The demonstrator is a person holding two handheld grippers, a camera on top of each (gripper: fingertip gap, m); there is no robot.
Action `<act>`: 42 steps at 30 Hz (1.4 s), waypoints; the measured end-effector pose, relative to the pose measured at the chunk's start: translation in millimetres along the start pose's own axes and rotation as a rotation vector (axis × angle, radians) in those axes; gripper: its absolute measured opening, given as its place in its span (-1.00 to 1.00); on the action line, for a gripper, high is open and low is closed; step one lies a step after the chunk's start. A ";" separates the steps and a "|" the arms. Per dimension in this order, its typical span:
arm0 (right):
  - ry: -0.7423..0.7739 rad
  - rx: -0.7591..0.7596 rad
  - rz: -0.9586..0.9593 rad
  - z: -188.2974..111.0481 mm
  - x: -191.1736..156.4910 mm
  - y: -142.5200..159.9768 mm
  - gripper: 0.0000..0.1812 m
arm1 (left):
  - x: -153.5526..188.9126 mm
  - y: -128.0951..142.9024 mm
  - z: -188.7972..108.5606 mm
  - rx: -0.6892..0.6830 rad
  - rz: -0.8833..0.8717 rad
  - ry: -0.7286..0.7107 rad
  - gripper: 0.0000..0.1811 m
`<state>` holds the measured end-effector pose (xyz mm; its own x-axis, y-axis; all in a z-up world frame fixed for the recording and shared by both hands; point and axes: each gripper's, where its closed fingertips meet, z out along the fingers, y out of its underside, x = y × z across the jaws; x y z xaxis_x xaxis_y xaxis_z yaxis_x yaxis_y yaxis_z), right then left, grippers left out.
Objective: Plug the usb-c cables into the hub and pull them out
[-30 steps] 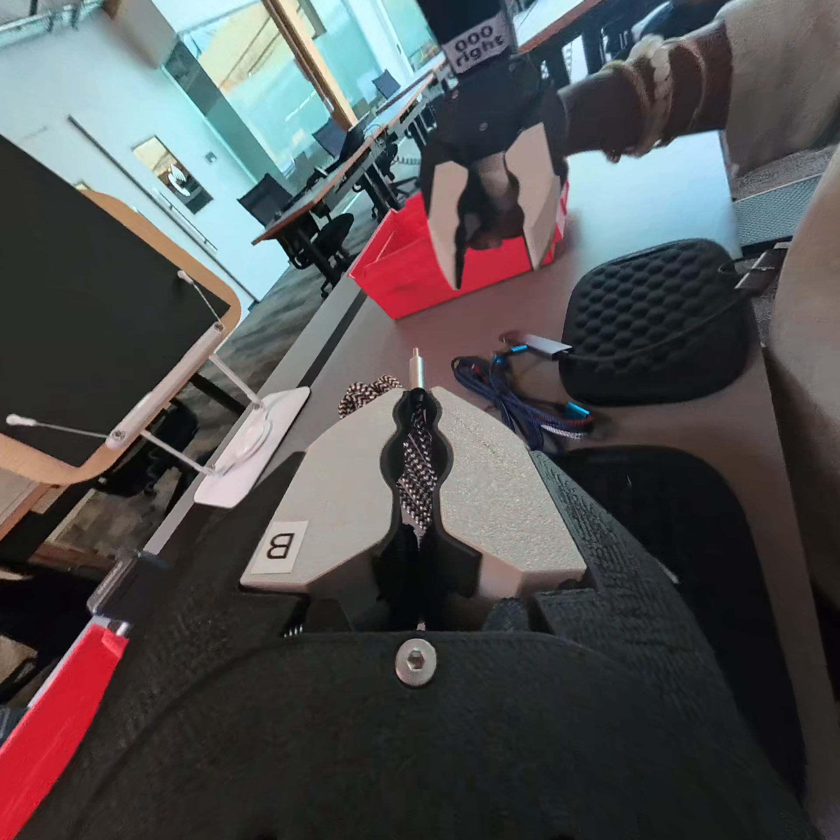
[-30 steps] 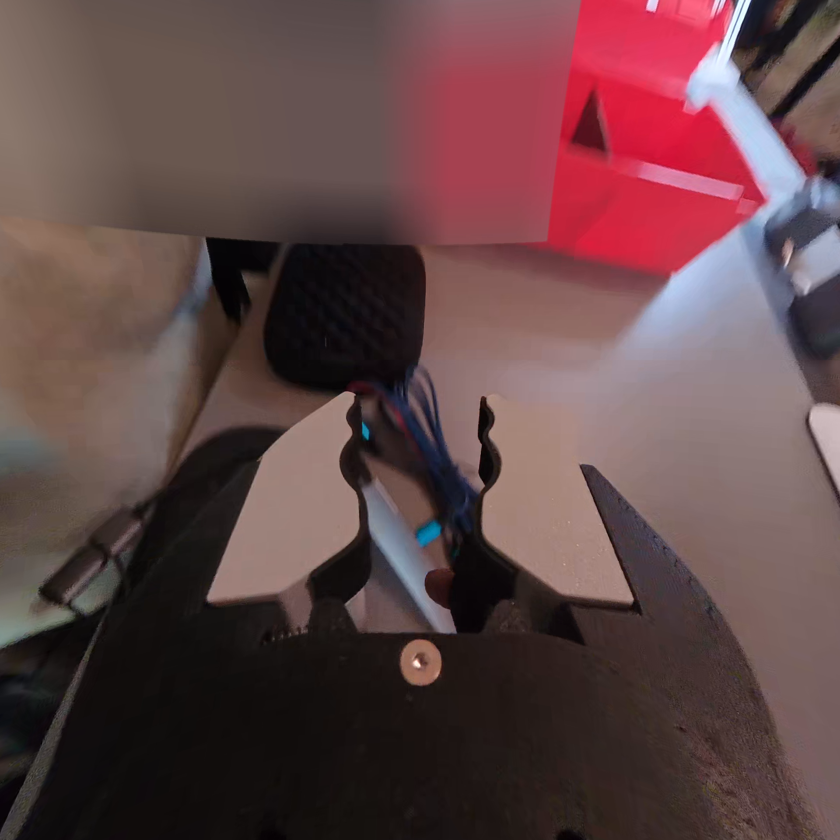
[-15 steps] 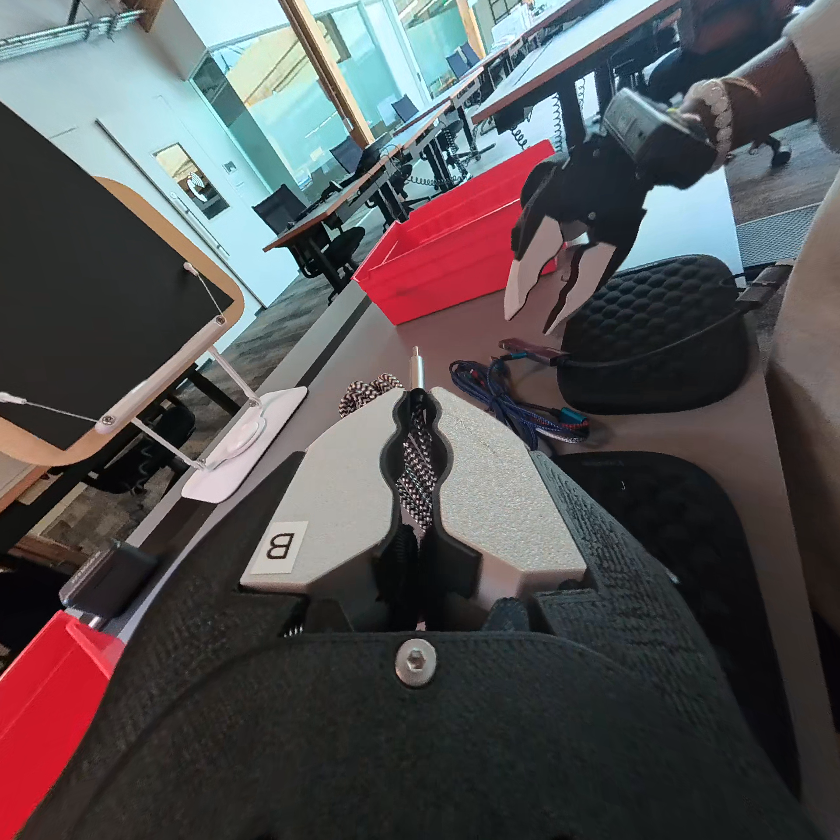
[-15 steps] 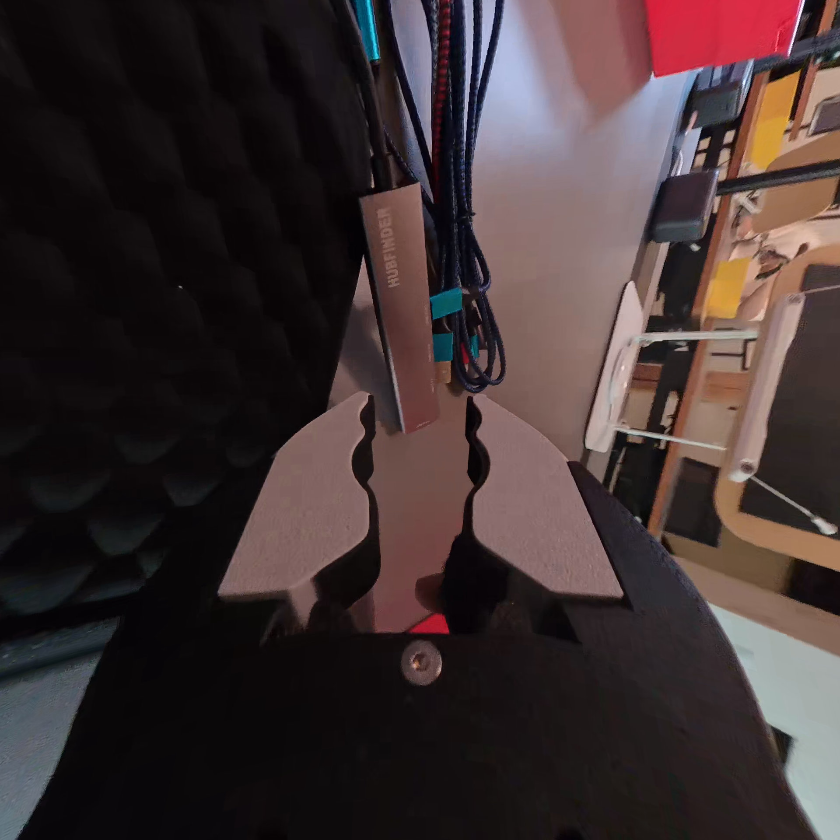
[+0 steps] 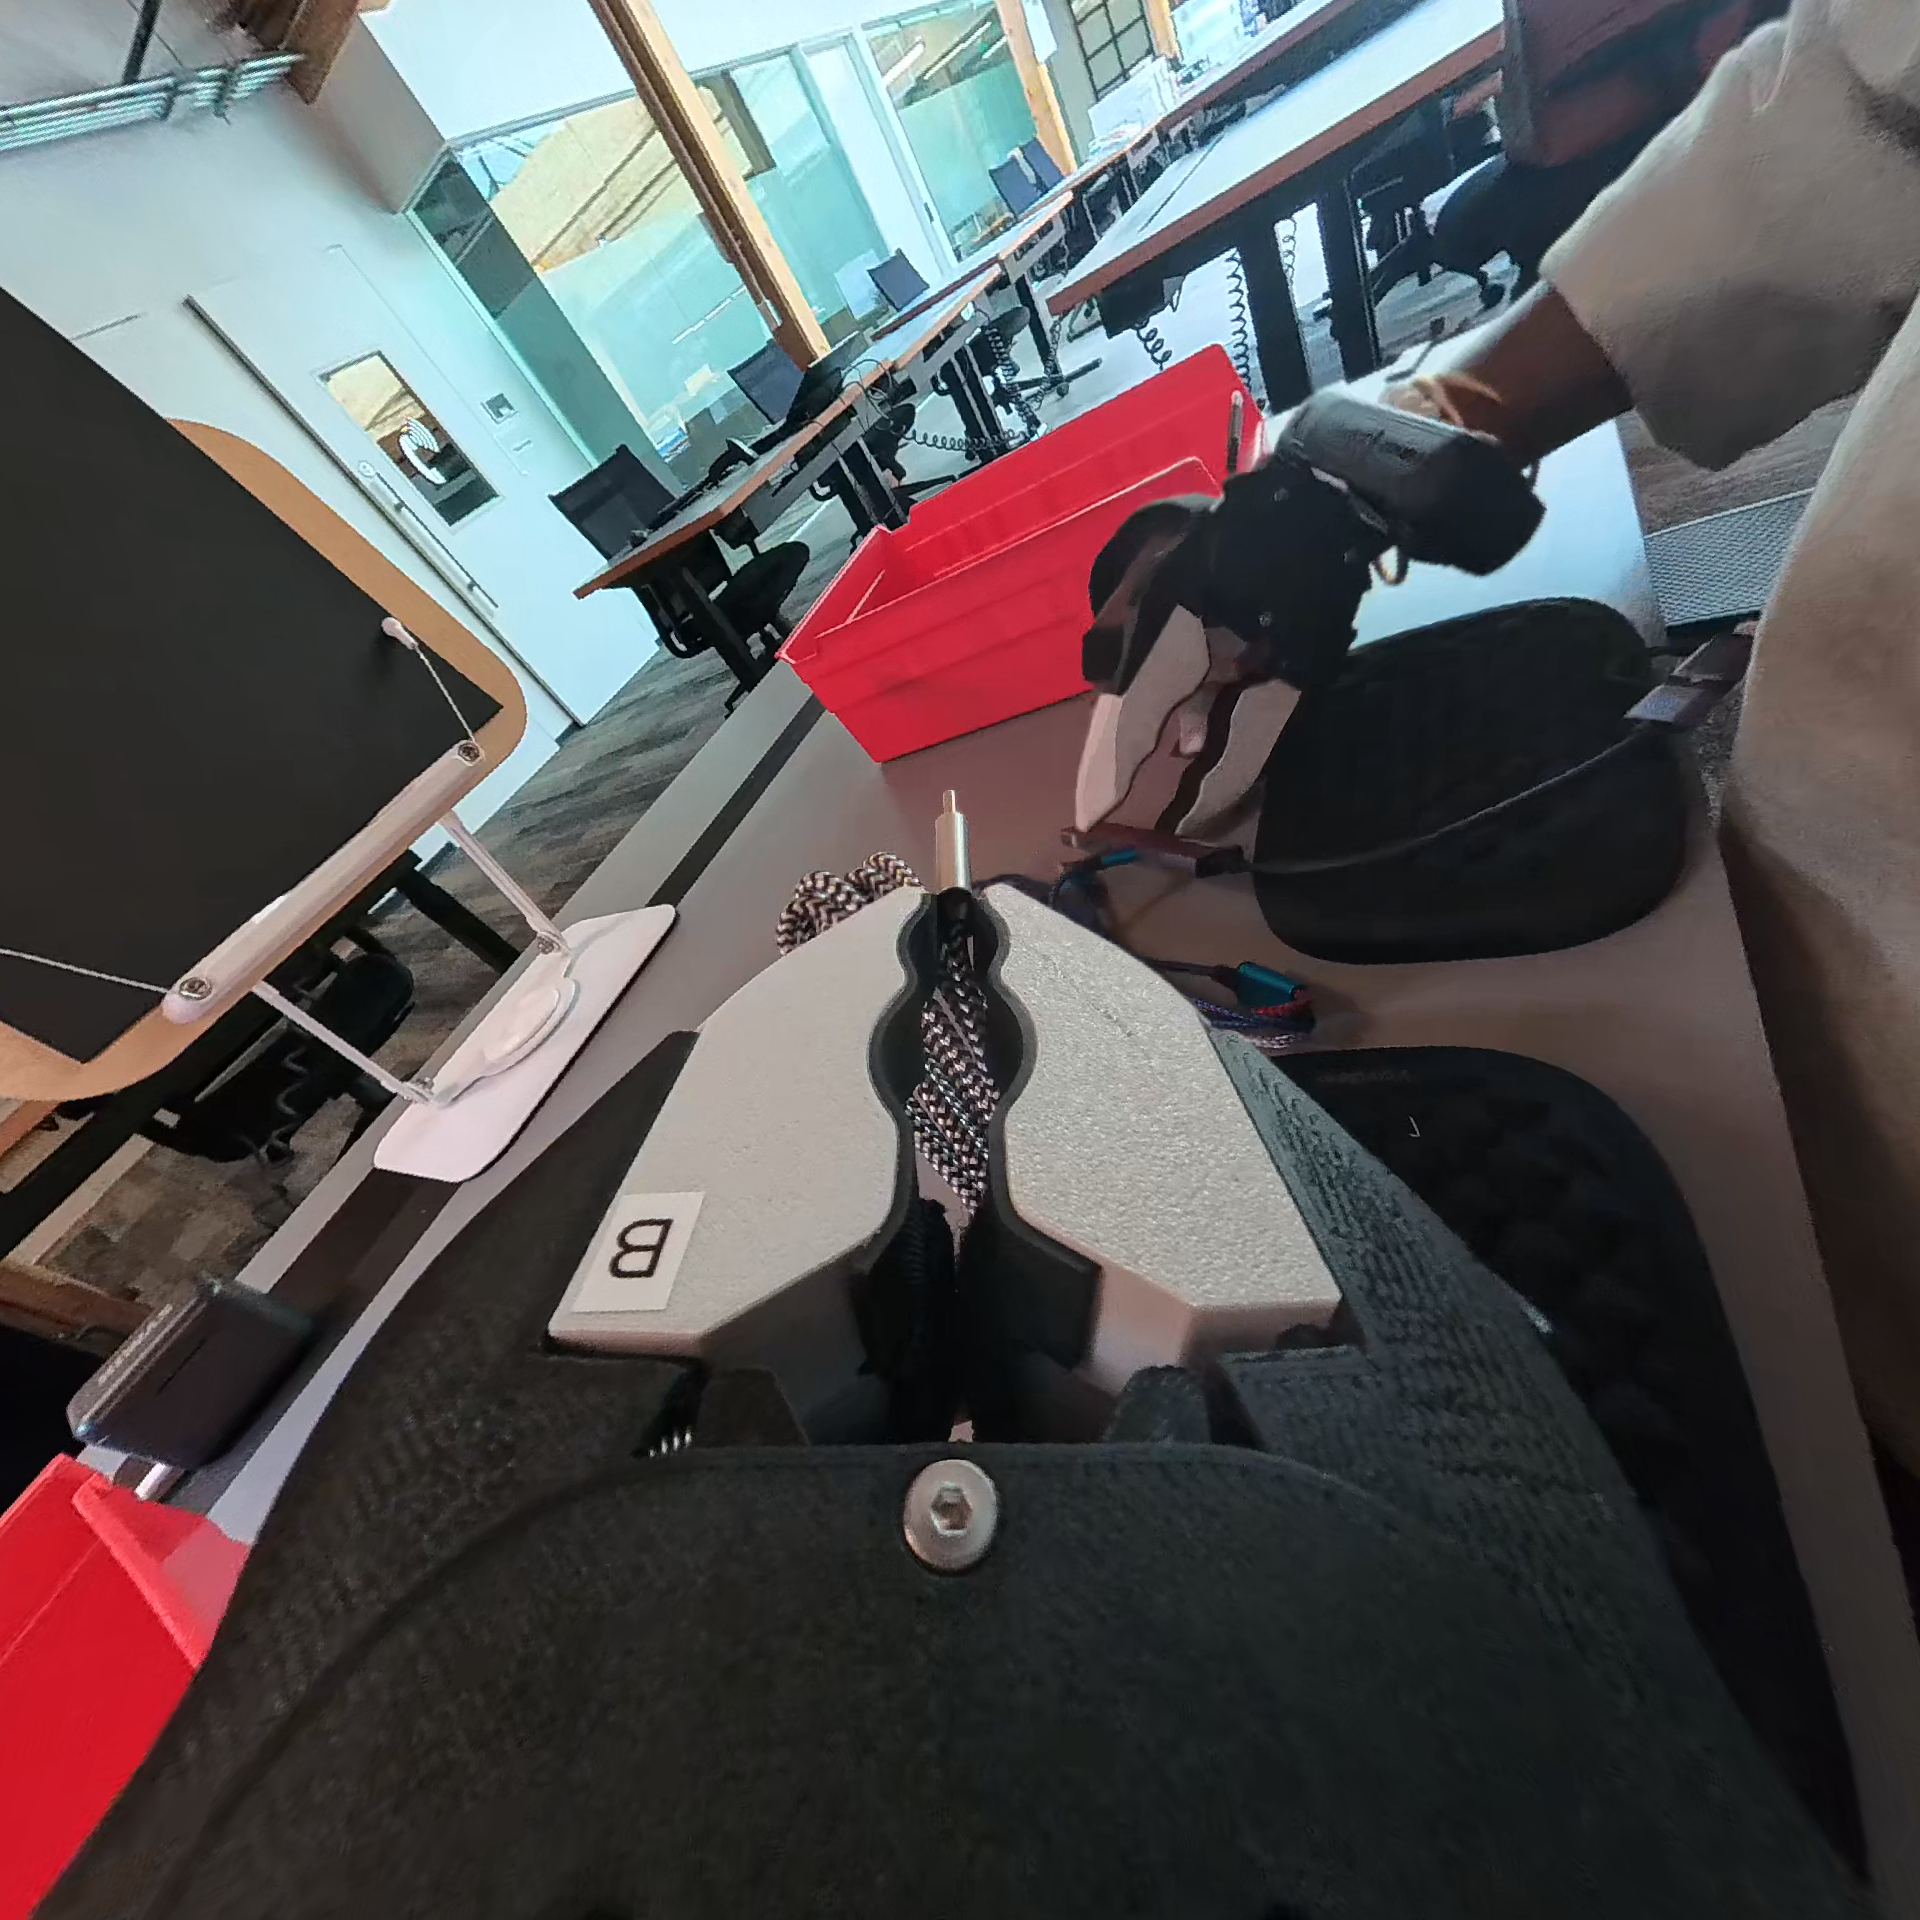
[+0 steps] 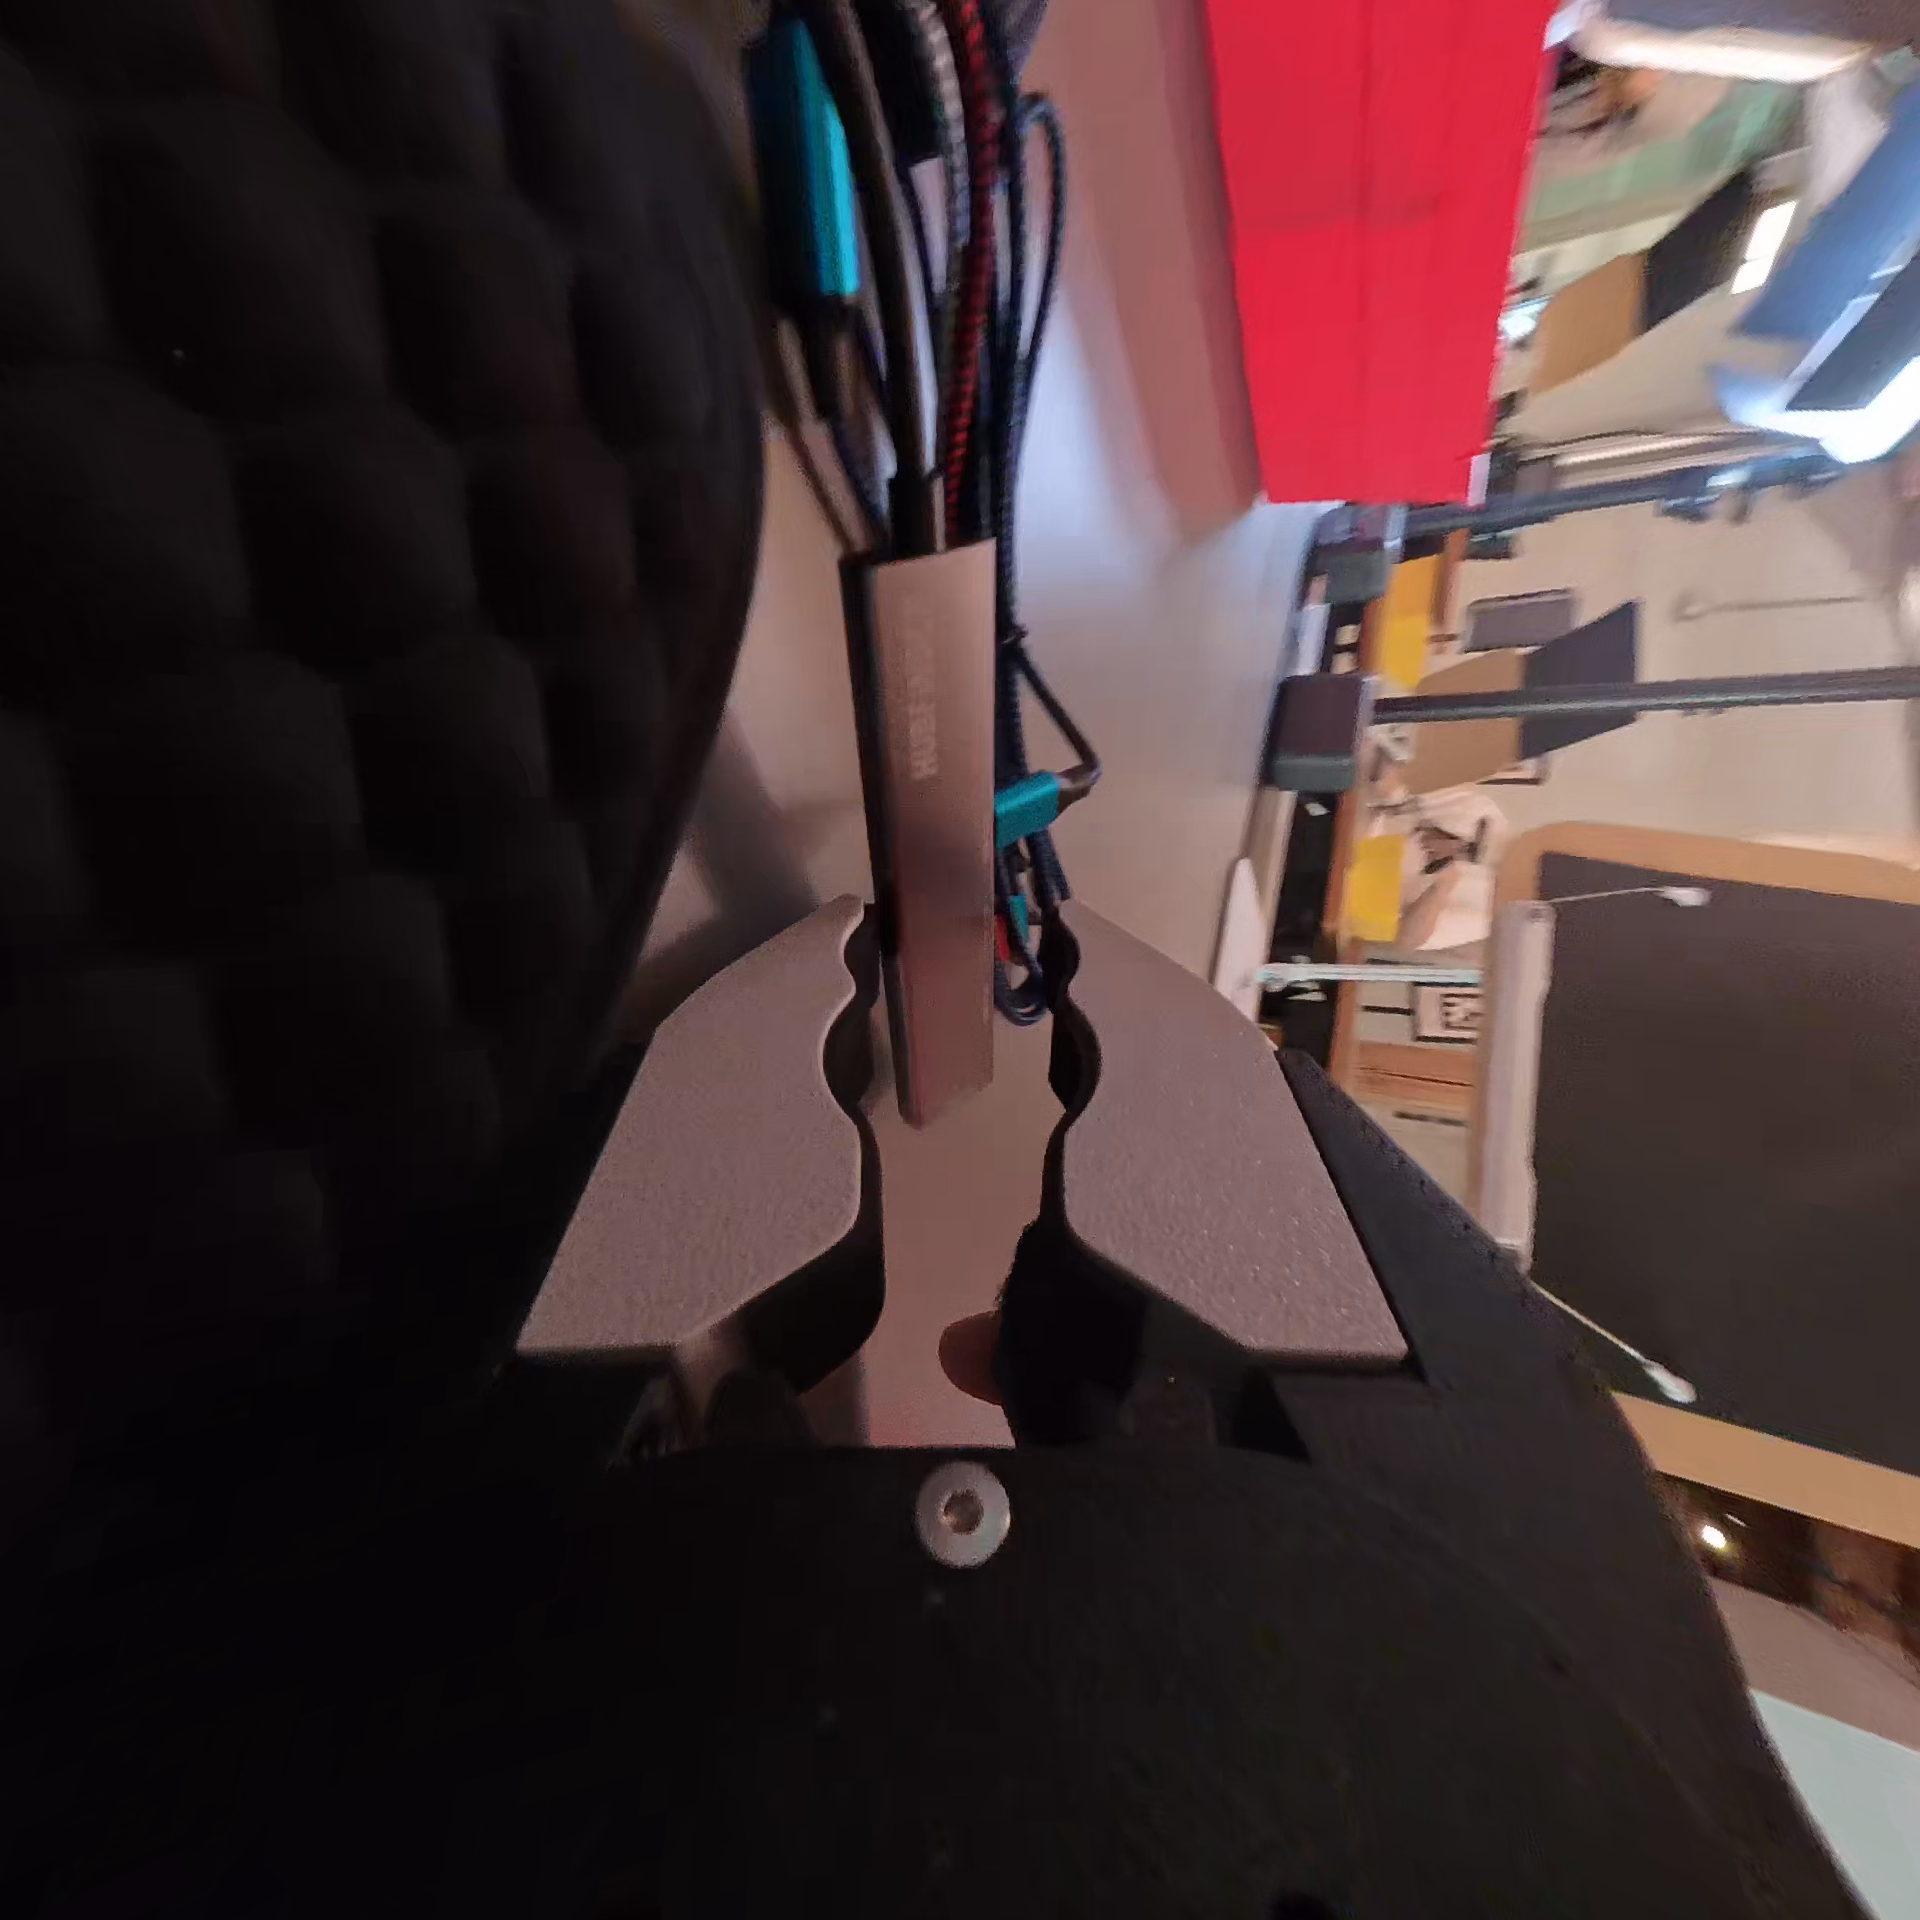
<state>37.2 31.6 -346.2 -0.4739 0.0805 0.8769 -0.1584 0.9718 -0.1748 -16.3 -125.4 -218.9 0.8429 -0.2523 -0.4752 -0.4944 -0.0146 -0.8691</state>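
Room: open office w/ rows of desks, chairs, glass walls behind; all work sits on a grey table (image 5: 1621, 1195).
Left gripper (image 5: 954, 914): jaws pressed together on a black-and-white braided cable (image 5: 951, 1049); its silver usb-c plug (image 5: 953, 847) sticks out past the tips, pointing up and away, clear of the table. Rest of that cable coils on the table just beyond the tips.
Right gripper (image 6: 966, 925): jaws partly apart, straddling the near end of the hub (image 6: 933, 821). Left finger looks to be touching the hub's edge, gap on the right side; not gripping as far as I can tell, view is dim and tilted.
Right gripper, seen from left view (image 5: 1164, 810): tips down at the table, next to the black case, held by a person's hand (image 5: 1455, 416).
Hub: slim grey-brown metal bar, flat on the table, lying btwn the black case (image 6: 343, 623) and a bundle of blue/red braided cables (image 6: 997, 312).
Cables at hub: one teal-ended plug (image 6: 1027, 805) sits at the hub's right side; can't tell if seated.
Red bin (image 5: 997, 613): far side of table, beyond the hub.
Tablet stand (image 5: 520, 1029): white base on the table's left edge, well apart from the hub.
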 end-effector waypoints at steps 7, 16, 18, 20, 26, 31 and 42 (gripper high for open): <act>0.148 -0.005 -0.047 26.2 24.9 -3.7 -0.87 | -3.0 -1.3 3.3 0.027 -0.031 -0.003 -0.96; 0.247 0.307 0.072 -24.0 105.5 -65.2 -0.90 | -24.9 -0.7 -2.9 -0.032 -0.027 -0.076 -0.95; 0.192 0.427 0.127 -42.3 118.4 -81.5 -0.90 | -36.3 -7.3 -7.2 -0.010 -0.036 -0.109 -0.96; 0.134 0.543 0.187 -60.0 129.7 -92.5 -0.91 | -43.7 -16.6 -9.0 0.016 -0.043 -0.122 -0.95; -0.062 0.781 0.345 -82.9 143.3 -100.3 -0.91 | -47.8 -81.8 -12.0 0.231 -0.037 -0.091 -0.95; -0.213 1.085 0.423 -114.6 153.7 -124.1 -0.91 | -53.0 -77.7 18.6 0.151 -0.033 -0.026 -0.95; -0.207 0.969 0.315 -101.4 154.4 -136.7 -0.91 | -1.7 -84.8 68.4 0.024 0.088 0.143 -0.96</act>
<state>73.5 -66.4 -141.6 -0.7395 0.1714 0.6509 -0.5863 0.3111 -0.7480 38.7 -57.6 -153.7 0.7568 -0.3870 -0.5268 -0.5583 0.0363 -0.8288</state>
